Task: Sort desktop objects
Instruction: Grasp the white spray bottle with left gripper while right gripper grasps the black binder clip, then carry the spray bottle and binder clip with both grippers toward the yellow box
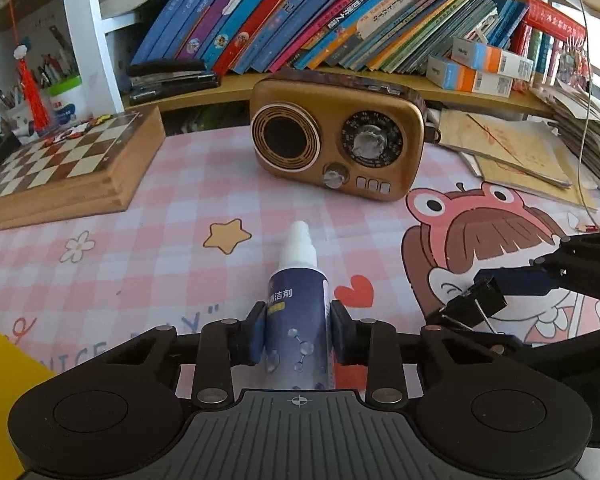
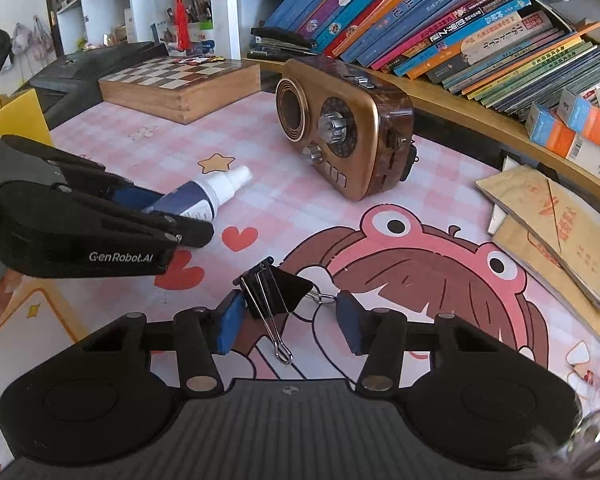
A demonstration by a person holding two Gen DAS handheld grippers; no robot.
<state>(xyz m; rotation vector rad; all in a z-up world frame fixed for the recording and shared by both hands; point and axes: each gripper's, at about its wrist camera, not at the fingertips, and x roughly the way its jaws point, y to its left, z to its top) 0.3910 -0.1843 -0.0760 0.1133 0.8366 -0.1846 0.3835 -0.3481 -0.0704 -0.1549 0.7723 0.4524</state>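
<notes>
On the pink checked table (image 1: 148, 240), the left tongs (image 1: 298, 332) are clenched on a spray bottle (image 1: 298, 300) lying flat, nozzle pointing away. Beside them, the right tongs (image 2: 290, 320) stand wide apart around a black binder clip (image 2: 276, 290), one pad touching it. Farther back sits a brown radio (image 1: 336, 140).
</notes>
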